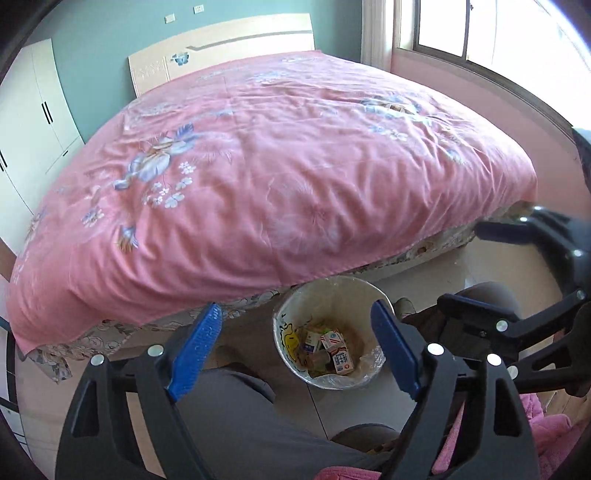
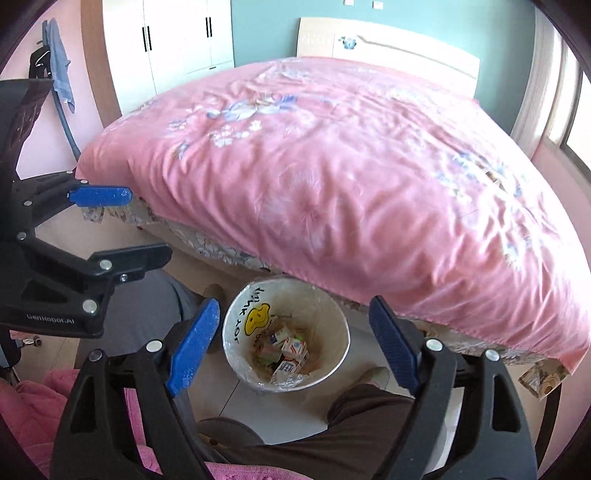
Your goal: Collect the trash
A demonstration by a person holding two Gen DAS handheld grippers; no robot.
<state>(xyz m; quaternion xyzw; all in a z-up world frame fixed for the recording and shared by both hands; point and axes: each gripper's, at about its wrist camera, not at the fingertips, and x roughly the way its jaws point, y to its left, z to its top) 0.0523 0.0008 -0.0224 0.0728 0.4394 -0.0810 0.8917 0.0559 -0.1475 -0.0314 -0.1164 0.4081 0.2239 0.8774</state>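
We hold both claws spread wide with nothing between the blue pads. The left claw has ribbed, paddle-shaped pads on black plastic arms studded with round silver rivets; the right claw is built the same, and its pads are just as bare. Each claw also shows at the edge of the other's view, jaws apart there too.

Below and between the pads stands the bin — a round, pale tub lined with a crinkled clear plastic bag, a yellow smiley face printed on its inner wall. The trash lies in the bottom of it: a small heap of crumpled little cartons, white with red and blue print. The bin sits on a pale tiled floor, just beside the foot of the bed.

Our knees, in grey trousers, fill the lower part of both views, with a fuzzy pink garment beside them.

Beyond the bin the bed takes up most of the room — a wrinkled pink quilt with blue and white flowers, hanging over a floral sheet edge. Behind it are a pale wooden headboard, a white wardrobe, a teal wall and a bright window.
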